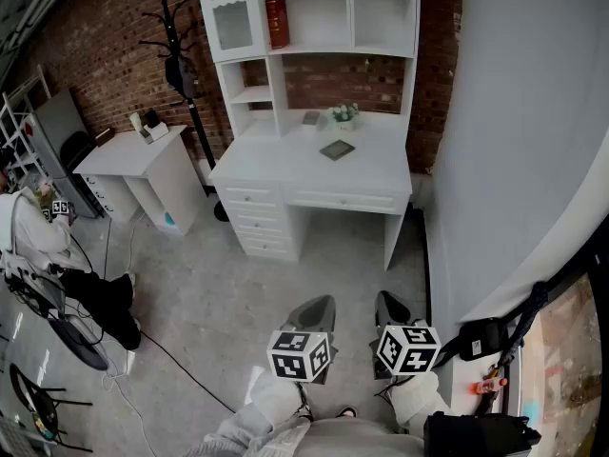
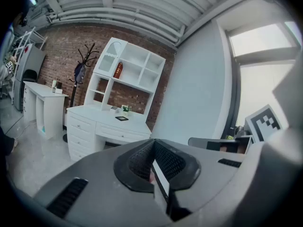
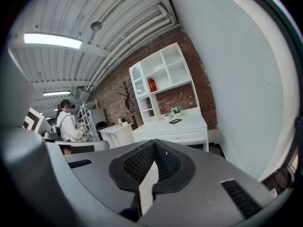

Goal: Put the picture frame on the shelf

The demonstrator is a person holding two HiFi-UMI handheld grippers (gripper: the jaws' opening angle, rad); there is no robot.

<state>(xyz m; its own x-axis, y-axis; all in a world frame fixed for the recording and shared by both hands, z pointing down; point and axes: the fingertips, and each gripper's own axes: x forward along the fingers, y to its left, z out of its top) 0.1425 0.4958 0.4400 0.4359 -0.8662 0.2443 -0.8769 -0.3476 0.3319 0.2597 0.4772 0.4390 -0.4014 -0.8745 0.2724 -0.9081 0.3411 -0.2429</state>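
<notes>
A small dark picture frame point(image 1: 336, 149) lies flat on the white desk point(image 1: 285, 169), near its back right. Above the desk rises a white shelf unit point(image 1: 314, 12) with open compartments. The frame also shows far off in the left gripper view point(image 2: 121, 118) and the right gripper view point(image 3: 175, 121). My left gripper point(image 1: 318, 305) and right gripper point(image 1: 388, 303) are held low and side by side, well short of the desk, over the floor. Both have their jaws together with nothing between them.
A red object point(image 1: 276, 22) stands in one shelf compartment, and a small plant point(image 1: 343, 113) sits at the desk's back. A coat rack point(image 1: 181, 55) and a white side table point(image 1: 133, 155) stand to the left. A person point(image 1: 29, 236) is at far left. A grey wall point(image 1: 514, 160) runs along the right.
</notes>
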